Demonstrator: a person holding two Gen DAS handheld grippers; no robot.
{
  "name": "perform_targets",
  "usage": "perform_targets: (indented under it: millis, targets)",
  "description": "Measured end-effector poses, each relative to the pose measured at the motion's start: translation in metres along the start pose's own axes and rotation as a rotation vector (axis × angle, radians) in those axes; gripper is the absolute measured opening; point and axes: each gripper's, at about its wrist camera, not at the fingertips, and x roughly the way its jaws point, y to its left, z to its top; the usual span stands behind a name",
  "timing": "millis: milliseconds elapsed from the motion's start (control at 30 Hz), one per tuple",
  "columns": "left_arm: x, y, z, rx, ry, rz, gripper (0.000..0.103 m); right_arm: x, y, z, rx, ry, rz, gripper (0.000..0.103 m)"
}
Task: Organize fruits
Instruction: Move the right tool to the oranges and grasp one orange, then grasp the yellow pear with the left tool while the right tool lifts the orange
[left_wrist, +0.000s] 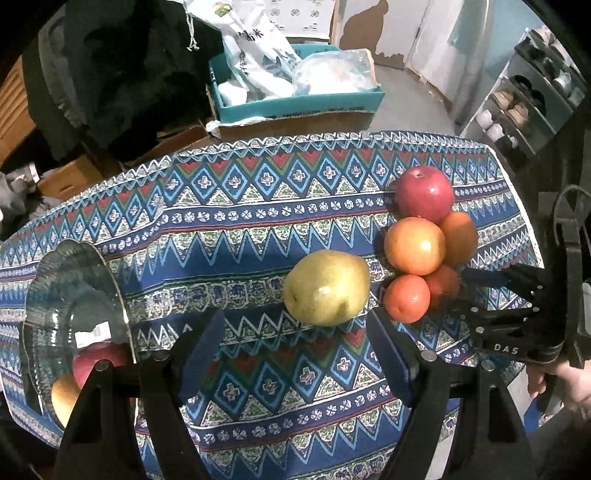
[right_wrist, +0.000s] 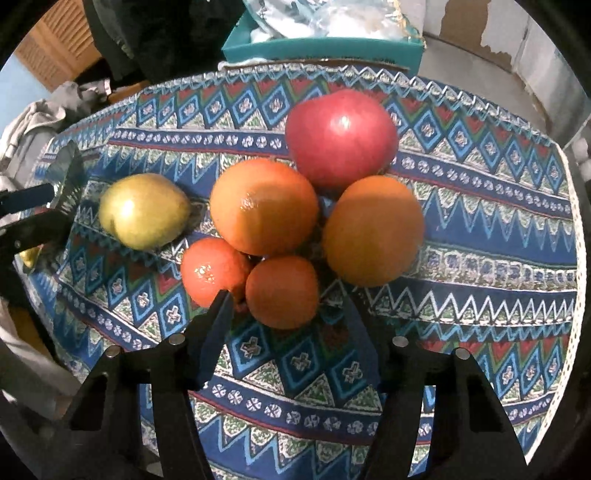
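A yellow pear (left_wrist: 327, 287) lies on the patterned tablecloth (left_wrist: 258, 229), just ahead of my open, empty left gripper (left_wrist: 295, 332). Right of it sit a red apple (left_wrist: 424, 194), two oranges (left_wrist: 414, 245) and two small tangerines (left_wrist: 406, 298). A glass bowl (left_wrist: 74, 295) at the left holds a red apple (left_wrist: 99, 360) and a yellow fruit (left_wrist: 64, 398). In the right wrist view my open right gripper (right_wrist: 286, 314) straddles the near tangerine (right_wrist: 282, 291), beside the other tangerine (right_wrist: 212, 271), the oranges (right_wrist: 264, 206), apple (right_wrist: 341, 136) and pear (right_wrist: 144, 210).
A teal box (left_wrist: 295, 99) of plastic bags stands on cardboard boxes behind the table. Dark clothing hangs at the back left. A shoe rack (left_wrist: 528, 99) is at the far right. The table's far edge runs just behind the apple.
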Motion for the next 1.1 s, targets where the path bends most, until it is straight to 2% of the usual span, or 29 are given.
perform_targets:
  millis: [67,200,533,700,900,1067,1100]
  targets:
    - [0.005,-0.001,0.002,0.000,0.006,-0.006,0.080,0.006,0.001,0.000,-0.009,-0.002,0.002,0.051]
    - [0.017,-0.003,0.006,0.001,0.025,-0.018,0.080,0.008,-0.001,0.001,-0.002,-0.015,0.026,0.045]
    - [0.044,-0.014,0.015,0.024,0.054,-0.029,0.080,-0.017,-0.008,-0.011,0.025,-0.012,-0.001,0.044]
    - [0.062,-0.020,0.018,0.047,0.092,-0.006,0.083,-0.012,-0.026,-0.021,0.070,0.018,-0.029,0.044]
    - [0.083,-0.030,0.022,0.062,0.144,-0.001,0.083,-0.009,-0.038,-0.023,0.110,0.003,0.018,0.045]
    - [0.094,-0.028,0.021,0.049,0.158,-0.022,0.083,-0.010,-0.042,-0.022,0.115,-0.006,0.022,0.046]
    - [0.094,-0.027,0.021,0.045,0.153,-0.033,0.079,-0.009,-0.042,-0.020,0.115,-0.006,0.019,0.046]
